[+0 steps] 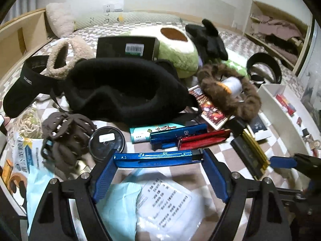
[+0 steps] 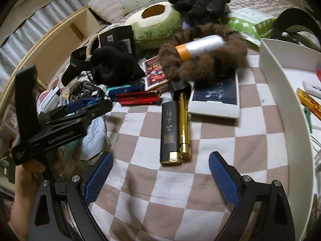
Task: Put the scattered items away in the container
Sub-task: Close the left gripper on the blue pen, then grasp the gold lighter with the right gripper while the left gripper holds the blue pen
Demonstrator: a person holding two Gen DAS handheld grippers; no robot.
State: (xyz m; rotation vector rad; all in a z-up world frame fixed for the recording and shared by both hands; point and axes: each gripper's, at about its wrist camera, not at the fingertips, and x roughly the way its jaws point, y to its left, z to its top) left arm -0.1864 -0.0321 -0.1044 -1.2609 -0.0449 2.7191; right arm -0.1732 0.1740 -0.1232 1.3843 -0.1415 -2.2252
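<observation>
My left gripper (image 1: 158, 158) is shut on a long blue metallic lighter (image 1: 156, 157), held end to end between its blue pads (image 1: 104, 172) above a pale packet. It also shows at the left of the right wrist view as the left gripper (image 2: 66, 118), held by a hand. My right gripper (image 2: 161, 156) is open low over the checked bedspread, with the gold ends of a black lighter (image 2: 169, 128) and a gold lighter (image 2: 184, 120) just ahead of its fingertips. The white tray (image 2: 280, 92) stands at the right and holds several small items.
More lighters, one blue (image 1: 178, 134) and one red (image 1: 202, 140), lie by a teal box (image 1: 140, 135). A black beanie (image 1: 128, 92), hair claws (image 1: 64, 132), round tin (image 1: 107, 142), fur scrunchie (image 2: 202, 60), avocado plush (image 2: 156, 24) and black gloves (image 2: 200, 0) crowd the far side.
</observation>
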